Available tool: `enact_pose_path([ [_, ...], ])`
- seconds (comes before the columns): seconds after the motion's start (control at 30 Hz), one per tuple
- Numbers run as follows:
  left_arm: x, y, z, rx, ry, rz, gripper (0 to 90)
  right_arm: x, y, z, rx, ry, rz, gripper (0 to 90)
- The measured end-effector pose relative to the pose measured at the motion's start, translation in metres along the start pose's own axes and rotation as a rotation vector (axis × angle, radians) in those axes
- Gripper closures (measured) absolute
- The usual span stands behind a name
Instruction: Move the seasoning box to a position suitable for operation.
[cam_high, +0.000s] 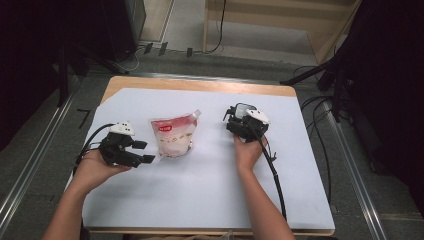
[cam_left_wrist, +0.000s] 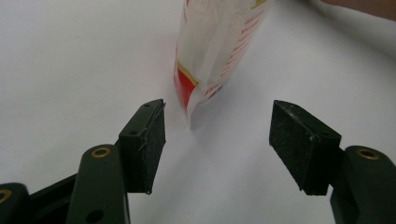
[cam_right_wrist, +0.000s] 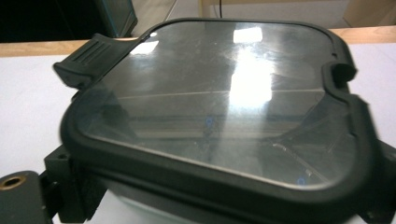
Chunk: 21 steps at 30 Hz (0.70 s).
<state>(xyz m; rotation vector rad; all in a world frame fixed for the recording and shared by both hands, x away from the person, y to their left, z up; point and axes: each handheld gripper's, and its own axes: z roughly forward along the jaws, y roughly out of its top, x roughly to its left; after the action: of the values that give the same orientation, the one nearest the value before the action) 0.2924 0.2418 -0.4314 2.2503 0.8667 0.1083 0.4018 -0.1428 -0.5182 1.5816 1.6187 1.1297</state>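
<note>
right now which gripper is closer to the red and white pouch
Left. The left gripper sits just beside the pouch, jaws open and aimed at its lower corner without touching. The right gripper is farther off across the table, at a dark-rimmed clear lid.

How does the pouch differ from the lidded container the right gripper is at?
The pouch is soft, red and white, and lies free ahead of the left gripper's open jaws. The container is rigid, dark-rimmed with a clear lid, right at the right gripper. Both rest on the white table.
</note>
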Motion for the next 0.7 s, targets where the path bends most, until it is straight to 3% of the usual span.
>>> enact_pose_path([
  [0.17,0.001,-0.001,0.000,0.003,-0.001,-0.001,37.2,0.001,0.000,0.006,-0.021,-0.008,0.014,4.7],
  [0.47,0.002,-0.002,-0.001,0.004,-0.001,-0.009,37.2,0.002,0.004,0.014,0.003,-0.034,0.014,6.2],
  [0.57,0.003,-0.002,-0.001,0.002,-0.004,-0.011,37.3,0.003,0.005,0.011,-0.009,-0.066,-0.034,10.9],
  [0.7,0.004,-0.002,-0.002,0.014,0.000,-0.006,37.3,0.001,0.006,0.010,0.005,-0.054,-0.048,11.6],
])
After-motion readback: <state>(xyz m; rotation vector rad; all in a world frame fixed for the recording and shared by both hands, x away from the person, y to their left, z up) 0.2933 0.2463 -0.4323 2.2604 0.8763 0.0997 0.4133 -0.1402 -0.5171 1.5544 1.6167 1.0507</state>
